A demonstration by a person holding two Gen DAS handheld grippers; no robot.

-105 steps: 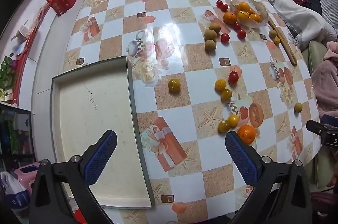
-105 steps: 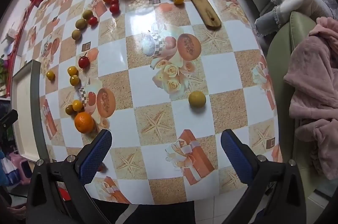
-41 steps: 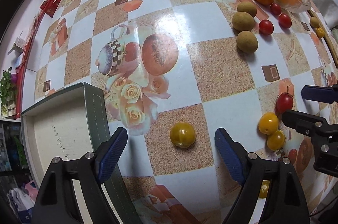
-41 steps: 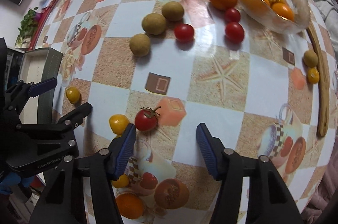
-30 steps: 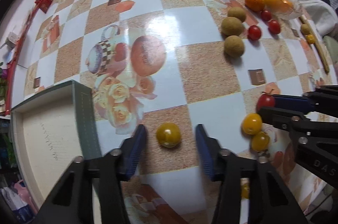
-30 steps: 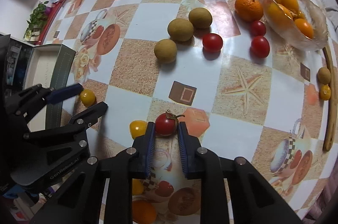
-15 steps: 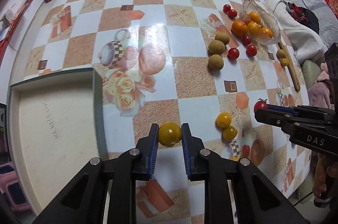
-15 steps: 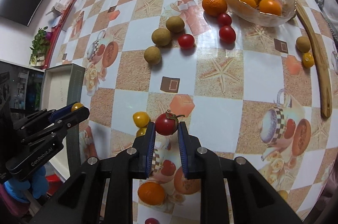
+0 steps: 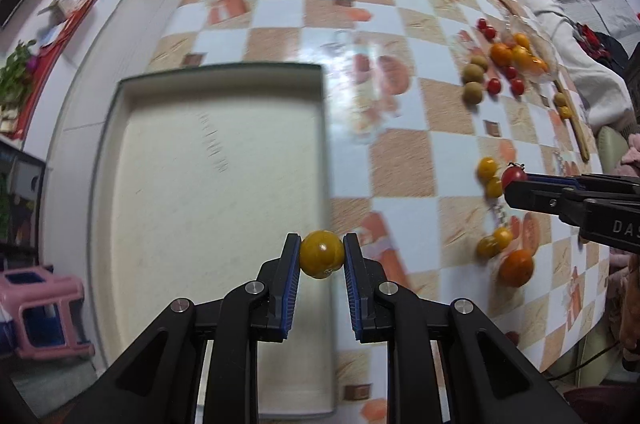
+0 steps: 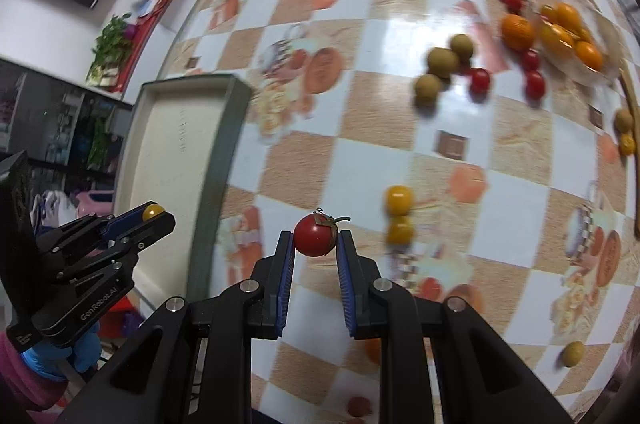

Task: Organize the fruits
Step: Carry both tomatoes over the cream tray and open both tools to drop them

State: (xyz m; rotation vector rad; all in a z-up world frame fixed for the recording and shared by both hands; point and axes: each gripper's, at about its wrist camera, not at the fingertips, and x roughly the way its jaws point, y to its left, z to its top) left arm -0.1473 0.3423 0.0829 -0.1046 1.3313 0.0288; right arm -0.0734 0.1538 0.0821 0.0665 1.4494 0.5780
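My left gripper (image 9: 322, 256) is shut on a yellow cherry tomato (image 9: 322, 259), held in the air over the right rim of the shallow grey tray (image 9: 224, 72). My right gripper (image 10: 315, 238) is shut on a red cherry tomato (image 10: 314, 235) with a green stem, lifted above the checkered table. From the left wrist view the right gripper (image 9: 516, 180) shows at the right with the red tomato (image 9: 514, 174). In the right wrist view the left gripper (image 10: 154, 214) shows at the left with the yellow tomato (image 10: 153, 211).
Yellow tomatoes (image 9: 486, 166) and an orange (image 9: 516, 266) lie on the table right of the tray. Further back are brown fruits (image 10: 442, 62), red tomatoes (image 10: 480, 79) and a glass bowl (image 10: 604, 72) of oranges. A wooden stick (image 9: 578, 132) lies along the right edge.
The left gripper closed on the yellow tomato, lifted it and carried it left to the tray's edge. The right gripper, shut on the red tomato, rose with it off the table.
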